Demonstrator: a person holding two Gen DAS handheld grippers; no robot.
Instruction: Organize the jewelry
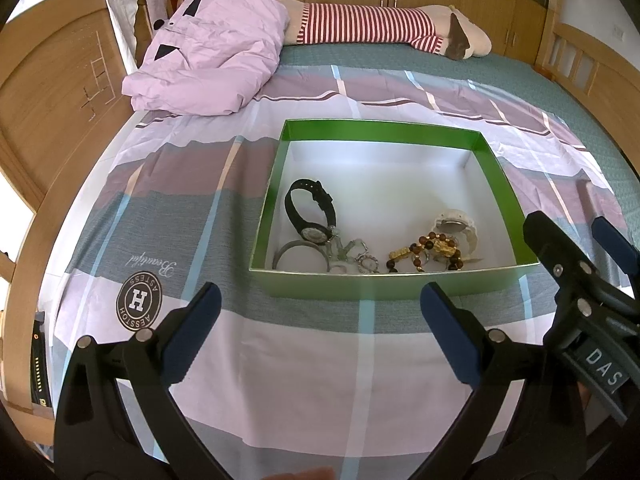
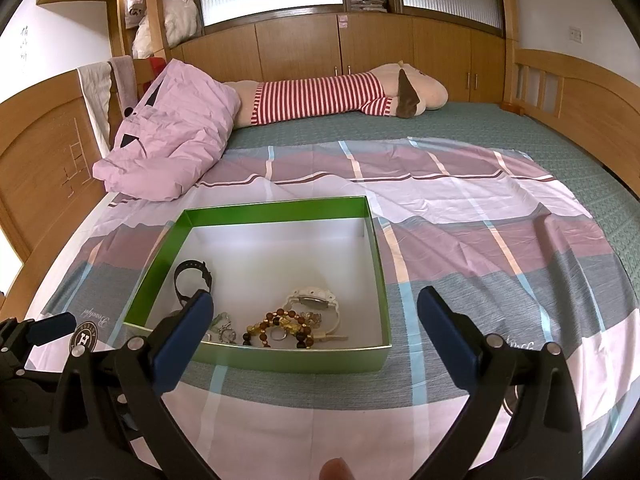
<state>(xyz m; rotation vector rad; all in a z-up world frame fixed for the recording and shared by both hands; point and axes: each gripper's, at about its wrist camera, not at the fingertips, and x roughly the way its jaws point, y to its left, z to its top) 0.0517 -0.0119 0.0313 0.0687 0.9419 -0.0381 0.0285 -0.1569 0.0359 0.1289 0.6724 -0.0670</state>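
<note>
A green box [image 1: 384, 284] with a white inside lies on the plaid sheet; it also shows in the right wrist view [image 2: 260, 210]. In it lie a black watch [image 1: 310, 208], a grey bangle [image 1: 298, 250], silver trinkets [image 1: 352, 256], an amber bead bracelet [image 1: 430, 250] and a white watch [image 1: 458, 228]. The right wrist view shows the black watch [image 2: 192, 276], bead bracelet [image 2: 280, 324] and white watch [image 2: 316, 304]. My left gripper [image 1: 320, 312] is open and empty, just before the box's near wall. My right gripper [image 2: 314, 316] is open and empty, near the box's front right; it shows at the right of the left wrist view [image 1: 576, 256].
The plaid sheet [image 2: 480, 240] covers a green mattress [image 2: 500, 128]. A folded pink quilt [image 1: 212, 48] lies at the back left. A long plush toy in a red-striped shirt [image 1: 372, 24] lies along the back. Wooden bed boards [image 1: 52, 92] and cupboards surround the bed.
</note>
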